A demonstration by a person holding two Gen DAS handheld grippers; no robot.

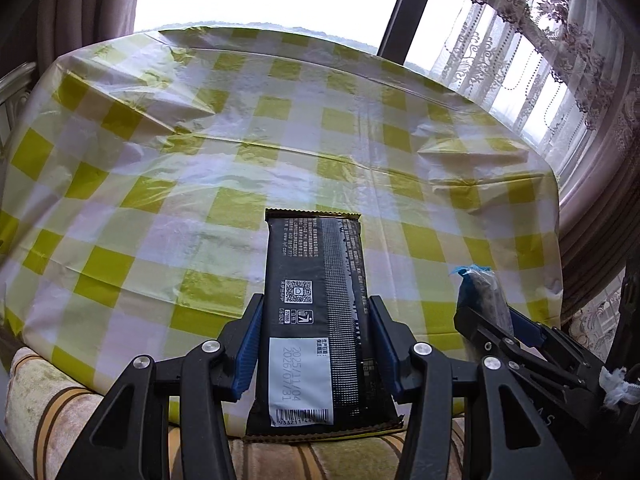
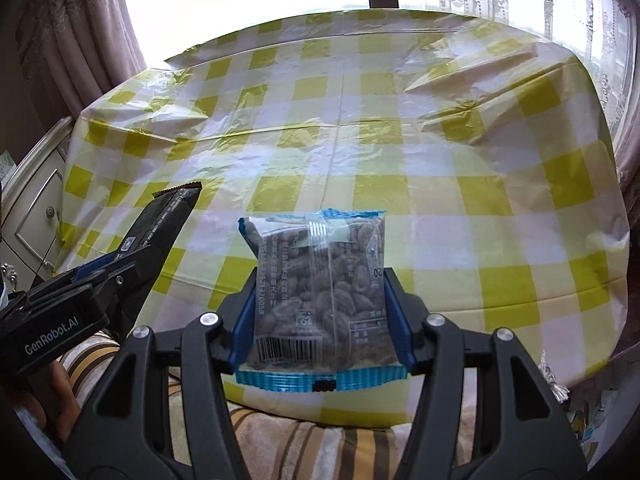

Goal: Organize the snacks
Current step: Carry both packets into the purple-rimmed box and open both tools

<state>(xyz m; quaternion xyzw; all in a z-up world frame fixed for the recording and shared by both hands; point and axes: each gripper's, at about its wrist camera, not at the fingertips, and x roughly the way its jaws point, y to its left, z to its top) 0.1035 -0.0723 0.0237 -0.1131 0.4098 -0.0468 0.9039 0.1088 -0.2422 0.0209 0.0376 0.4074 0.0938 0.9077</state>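
My left gripper (image 1: pixel 316 308) is shut on a long black snack pack (image 1: pixel 316 280) with a white date label, held flat above the near edge of the table. My right gripper (image 2: pixel 320 280) is shut on a clear snack bag (image 2: pixel 320 276) with blue sealed ends and brown pieces inside, also above the near edge. The right gripper with its bag shows at the right of the left wrist view (image 1: pixel 484 300). The left gripper with the black pack (image 2: pixel 164 220) shows at the left of the right wrist view.
The table (image 1: pixel 280 140) wears a wrinkled yellow and white checked plastic cloth (image 2: pixel 400 160). A striped cushion (image 2: pixel 280 440) lies below the near edge. A window with lace curtains (image 1: pixel 540 60) stands behind. A white cabinet (image 2: pixel 36 208) is at the left.
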